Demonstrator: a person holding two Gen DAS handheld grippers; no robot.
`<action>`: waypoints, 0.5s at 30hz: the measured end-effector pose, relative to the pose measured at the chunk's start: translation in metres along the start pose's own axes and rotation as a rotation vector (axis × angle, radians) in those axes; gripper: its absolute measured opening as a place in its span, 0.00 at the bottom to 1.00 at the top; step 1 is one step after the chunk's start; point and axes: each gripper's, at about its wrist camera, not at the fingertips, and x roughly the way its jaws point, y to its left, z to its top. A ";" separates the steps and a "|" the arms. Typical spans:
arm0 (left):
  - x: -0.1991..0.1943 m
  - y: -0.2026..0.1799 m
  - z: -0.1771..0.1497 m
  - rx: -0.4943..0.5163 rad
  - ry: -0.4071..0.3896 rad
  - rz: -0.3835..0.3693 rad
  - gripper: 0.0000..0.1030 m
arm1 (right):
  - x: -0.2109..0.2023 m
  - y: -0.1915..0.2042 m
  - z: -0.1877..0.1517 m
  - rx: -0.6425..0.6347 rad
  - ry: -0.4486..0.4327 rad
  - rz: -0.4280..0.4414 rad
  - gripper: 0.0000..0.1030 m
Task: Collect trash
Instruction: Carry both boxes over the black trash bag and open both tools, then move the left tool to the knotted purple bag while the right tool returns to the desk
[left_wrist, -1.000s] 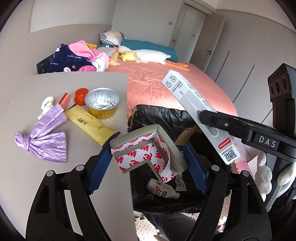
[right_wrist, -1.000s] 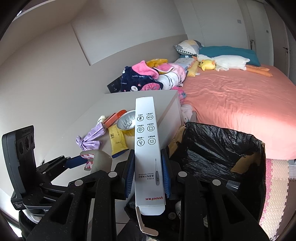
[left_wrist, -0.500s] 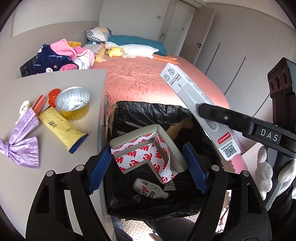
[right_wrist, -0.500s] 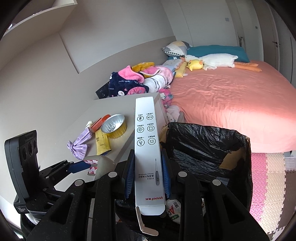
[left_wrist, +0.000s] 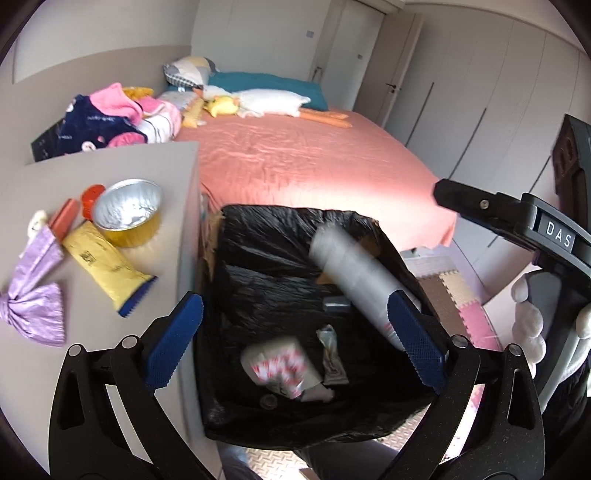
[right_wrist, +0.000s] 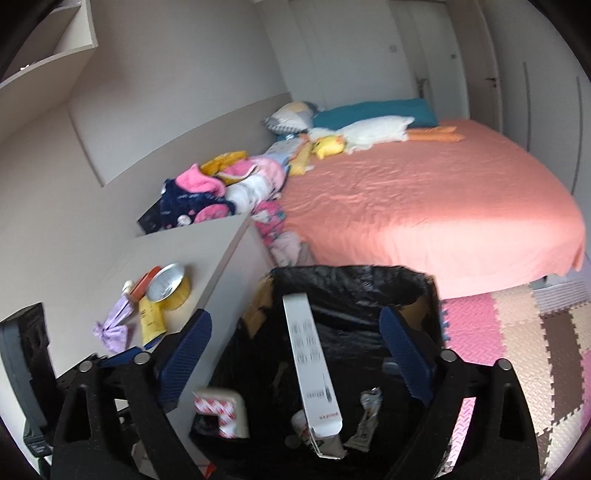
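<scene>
While both grippers hang over the black bin (left_wrist: 266, 254), the left gripper (left_wrist: 295, 336) and right gripper (right_wrist: 295, 350) have their jaws spread wide, gripping nothing. The white box (right_wrist: 310, 373) and the red-and-white carton (left_wrist: 280, 365) are inside the bin, blurred. On the table (left_wrist: 110, 162) at left lie a foil cup (left_wrist: 127, 212), yellow packet (left_wrist: 107, 271) and purple wrapper (left_wrist: 33, 291).

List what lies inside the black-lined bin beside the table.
Inside the bin: a long white box, a red-and-white printed carton, a crumpled wrapper. Whatever lies beneath them is hidden by the dark liner.
</scene>
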 end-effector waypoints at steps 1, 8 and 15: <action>-0.002 0.003 0.000 -0.009 -0.008 0.004 0.94 | 0.000 -0.001 0.001 0.004 0.001 0.008 0.93; -0.010 0.018 0.000 -0.050 -0.016 0.025 0.94 | 0.005 -0.006 0.001 0.033 0.005 0.009 0.96; -0.017 0.023 -0.004 -0.048 -0.023 0.045 0.94 | 0.008 0.008 -0.003 0.017 0.010 0.033 0.97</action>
